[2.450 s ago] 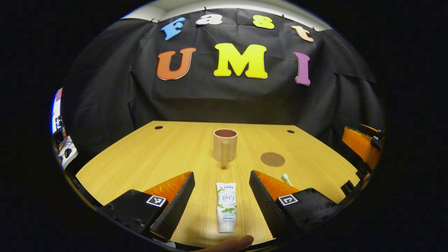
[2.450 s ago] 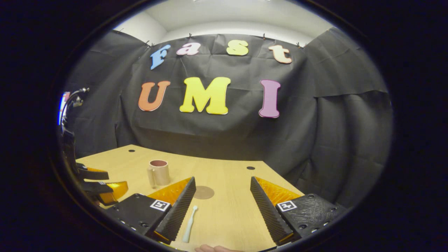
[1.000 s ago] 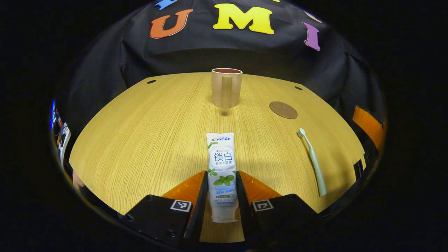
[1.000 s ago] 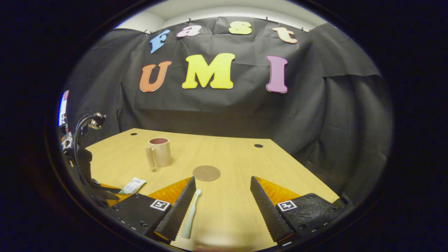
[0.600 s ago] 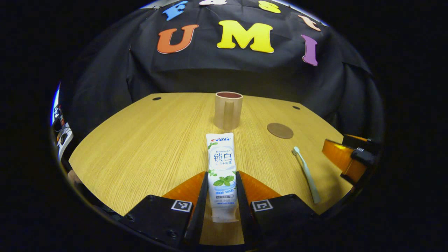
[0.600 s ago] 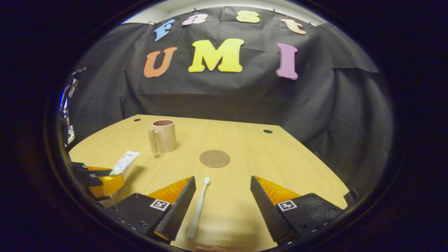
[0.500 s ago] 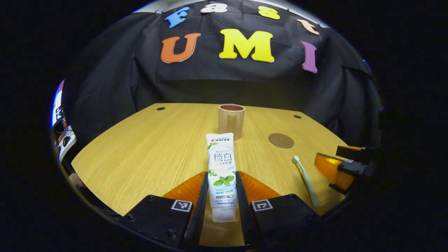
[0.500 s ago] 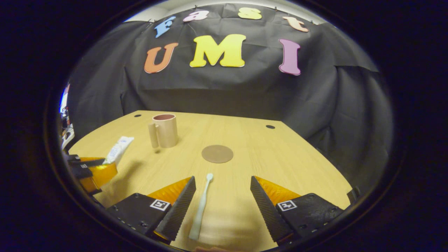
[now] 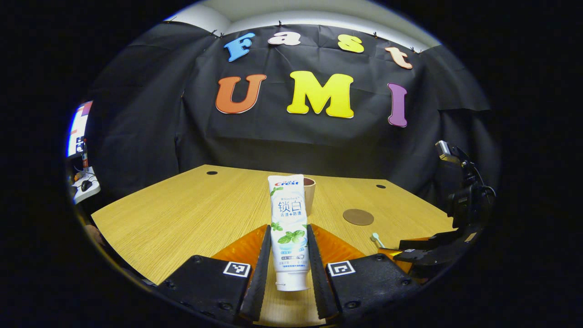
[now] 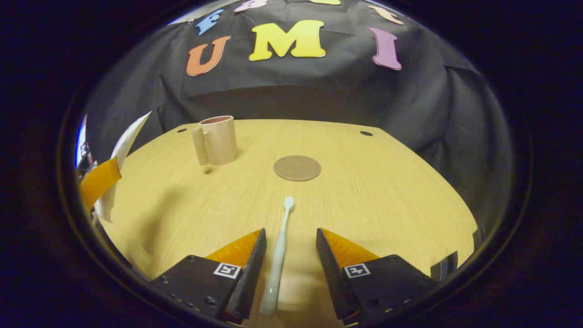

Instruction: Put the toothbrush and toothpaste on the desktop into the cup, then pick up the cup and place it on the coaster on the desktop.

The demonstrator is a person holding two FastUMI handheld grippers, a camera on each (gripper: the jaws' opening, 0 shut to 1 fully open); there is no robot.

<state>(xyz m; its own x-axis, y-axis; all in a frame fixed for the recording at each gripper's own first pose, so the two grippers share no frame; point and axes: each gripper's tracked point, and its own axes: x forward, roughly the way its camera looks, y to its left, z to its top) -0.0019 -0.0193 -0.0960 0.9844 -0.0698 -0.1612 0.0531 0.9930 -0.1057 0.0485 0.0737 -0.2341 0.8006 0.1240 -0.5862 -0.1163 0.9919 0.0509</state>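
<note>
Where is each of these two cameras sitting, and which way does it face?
Left gripper view: rides the left gripper, looking along its fingers clamped on the white toothpaste tube, toward the tan cup.
Right gripper view: rides the right gripper, tilted down at the pale toothbrush between its fingers.
Shared: wooden desktop, cup, round brown coaster, toothpaste, toothbrush.

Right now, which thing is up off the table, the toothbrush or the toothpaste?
The toothpaste: the left gripper holds it lifted above the table. The toothbrush lies flat on the wood between the right gripper's open fingers.
</note>
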